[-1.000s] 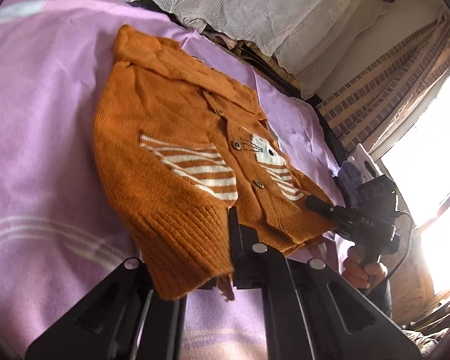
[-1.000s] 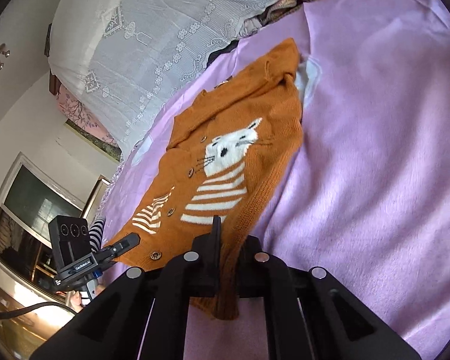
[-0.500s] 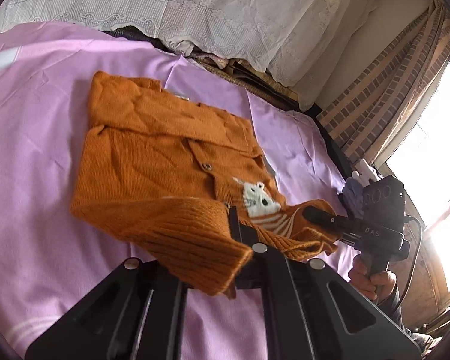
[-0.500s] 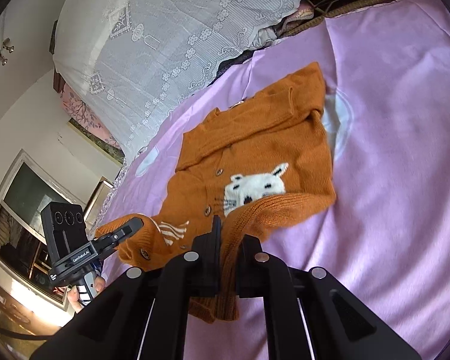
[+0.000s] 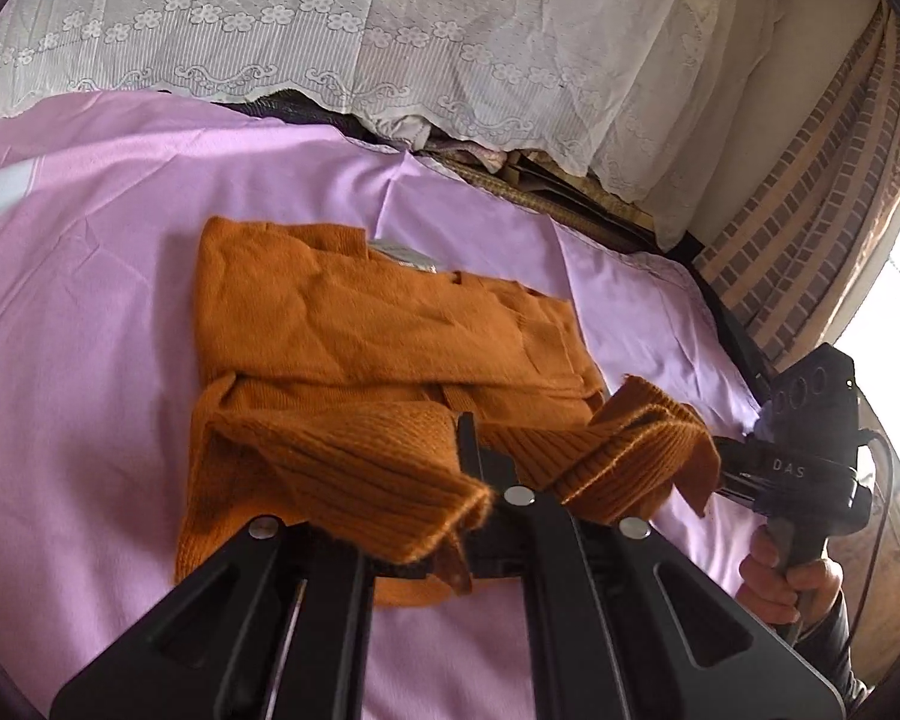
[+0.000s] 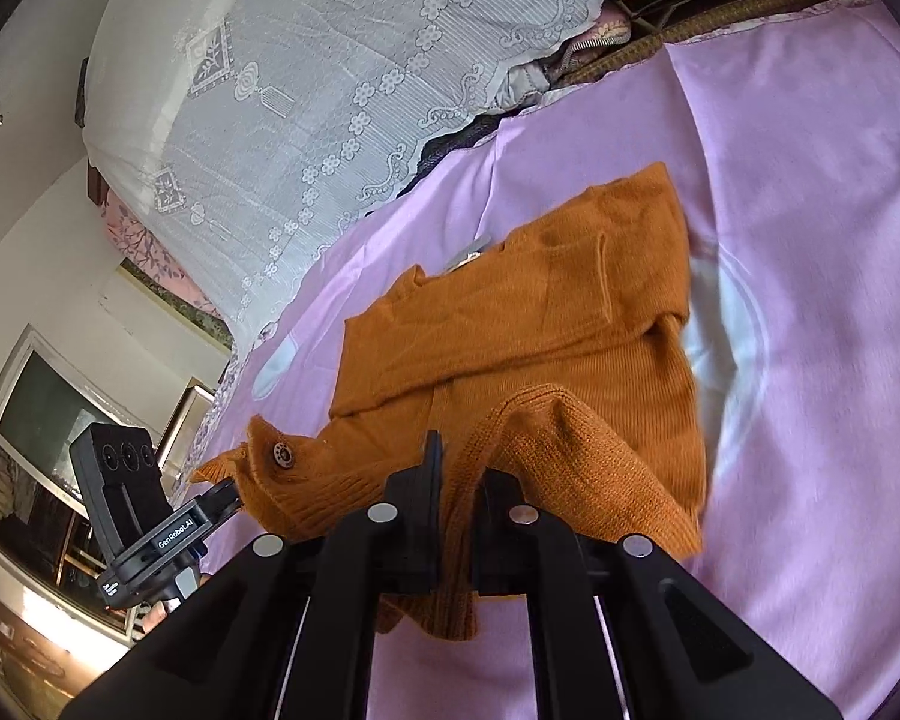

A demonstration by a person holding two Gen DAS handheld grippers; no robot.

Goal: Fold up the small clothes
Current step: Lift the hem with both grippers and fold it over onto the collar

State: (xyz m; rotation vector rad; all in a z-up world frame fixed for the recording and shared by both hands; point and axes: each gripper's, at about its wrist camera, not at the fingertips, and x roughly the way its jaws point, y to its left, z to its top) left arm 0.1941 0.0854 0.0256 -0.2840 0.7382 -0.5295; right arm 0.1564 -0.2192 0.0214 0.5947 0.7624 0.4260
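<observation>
- Both grippers are clamped on the ribbed hem of a small orange knitted cardigan (image 5: 384, 330): the left gripper (image 5: 471, 456) has its jaws pinched tight on one hem corner, and the right gripper (image 6: 453, 480) is closed on the other.
- Lifted hem folds back over the body of the cardigan, which lies on the lilac bedsheet (image 5: 90, 300) near the middle of the bed.
- Upper part of the cardigan lies flat, plain orange side up, with a grey label showing at the collar.
- One brown button (image 6: 282, 455) shows on the raised corner in the right wrist view.
- Each gripper points forward and downward at the bed; a bare hand (image 5: 789, 585) grips the right handle.
- White lace cloth (image 5: 390, 30) covers the far edge of the bed.
</observation>
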